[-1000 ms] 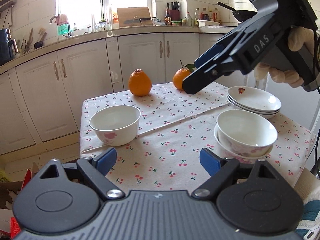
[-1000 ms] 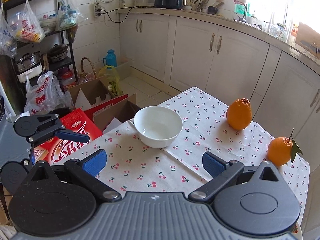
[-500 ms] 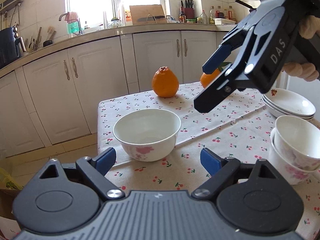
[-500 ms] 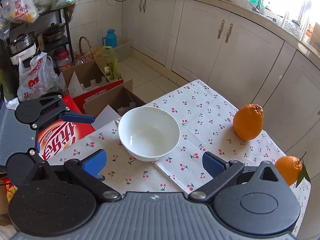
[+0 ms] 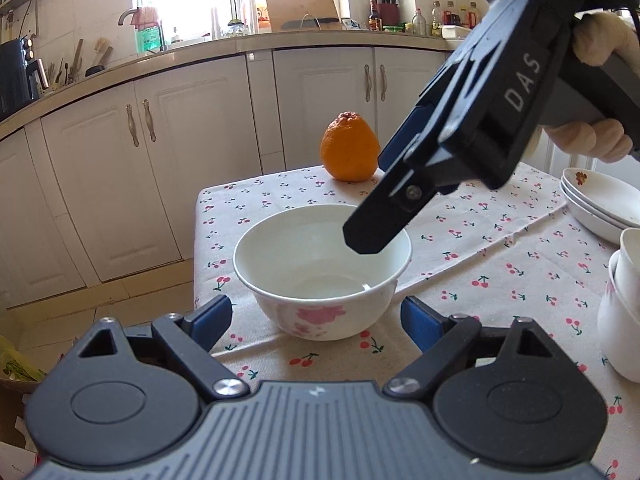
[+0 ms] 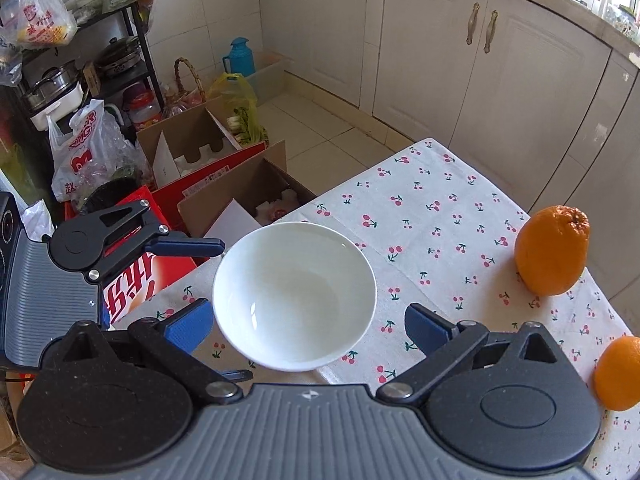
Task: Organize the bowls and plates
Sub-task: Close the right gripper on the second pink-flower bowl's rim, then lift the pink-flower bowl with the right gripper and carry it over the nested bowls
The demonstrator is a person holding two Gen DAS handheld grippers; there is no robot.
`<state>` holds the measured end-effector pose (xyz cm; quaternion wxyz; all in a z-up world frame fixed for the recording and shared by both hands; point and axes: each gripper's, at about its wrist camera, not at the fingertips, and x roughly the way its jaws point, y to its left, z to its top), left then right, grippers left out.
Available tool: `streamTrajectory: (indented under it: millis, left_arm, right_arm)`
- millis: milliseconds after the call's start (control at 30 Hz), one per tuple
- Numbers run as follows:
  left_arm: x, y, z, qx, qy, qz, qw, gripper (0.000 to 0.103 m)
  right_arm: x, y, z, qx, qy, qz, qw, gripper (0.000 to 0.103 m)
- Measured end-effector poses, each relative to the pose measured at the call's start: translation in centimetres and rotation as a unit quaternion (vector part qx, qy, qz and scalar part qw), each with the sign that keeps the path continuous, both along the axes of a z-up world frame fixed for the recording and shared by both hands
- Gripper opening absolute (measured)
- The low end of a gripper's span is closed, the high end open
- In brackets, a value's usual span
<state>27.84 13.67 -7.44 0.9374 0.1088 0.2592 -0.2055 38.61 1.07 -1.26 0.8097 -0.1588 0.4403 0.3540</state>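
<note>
Left wrist view: white bowl (image 5: 322,270) stands on the bench (image 5: 480,240) just ahead of the open, empty left gripper (image 5: 316,318). Right gripper (image 6: 306,326), open and empty, hovers above the bowl, fingers straddling its near rim.

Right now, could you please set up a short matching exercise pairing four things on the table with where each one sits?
Things:
1. lone bowl
2. pointed orange
3. stacked plates
4. nested bowls

Places:
A. right edge of the left wrist view, closest to the camera
B. back of the table, towards the cabinets
C. near the table's left edge, straight ahead of both open tools
D. far right, behind the nested bowls

Pairs: 1-C, 2-B, 3-D, 4-A
</note>
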Motion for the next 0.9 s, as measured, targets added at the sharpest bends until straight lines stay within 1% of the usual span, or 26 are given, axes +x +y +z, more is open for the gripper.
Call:
streamTrajectory:
  millis: [133,267,333,400,533,633,767,900]
  left_arm:
    - [0.4,-0.2,-0.2,0.002,-0.004,-0.007,1.0,0.091]
    - [0.7,-0.4,-0.2,0.0,-0.005,-0.011,0.9999,0.091]
    - [0.9,-0.4,-0.2,-0.001,-0.002,-0.011,0.9999,0.09]
    - [0.9,-0.4,-0.1,-0.004,-0.002,-0.013,0.9999,0.089]
    - [1.0,-0.4,-0.1,-0.004,-0.004,-0.012,0.9999,0.089]
    - [1.2,-0.3,-0.1,-0.011,-0.002,-0.012,0.9999,0.086]
    - [1.2,-0.3,-0.1,-0.014,-0.002,-0.011,0.9998,0.086]
    - [1.2,-0.3,-0.1,-0.012,-0.002,-0.012,0.9998,0.086]
  right_arm:
    - [1.6,0.1,-1.0,0.009,0.024,-0.005,1.0,0.1]
    - [2.9,-0.2,-1.8,0.022,0.048,-0.011,0.999,0.09]
    - [3.5,-0.3,-2.2,0.028,0.06,-0.014,0.998,0.089]
    - [4.0,-0.4,-2.6,0.032,0.068,-0.016,0.997,0.085]
    - [4.5,-0.5,-3.0,0.04,0.078,-0.013,0.996,0.079]
    - [4.7,-0.5,-3.1,0.041,0.079,-0.01,0.996,0.078]
    - [5.0,-0.4,-3.4,0.046,0.09,-0.007,0.995,0.068]
    - [5.0,-0.3,-3.6,0.045,0.093,-0.004,0.995,0.067]
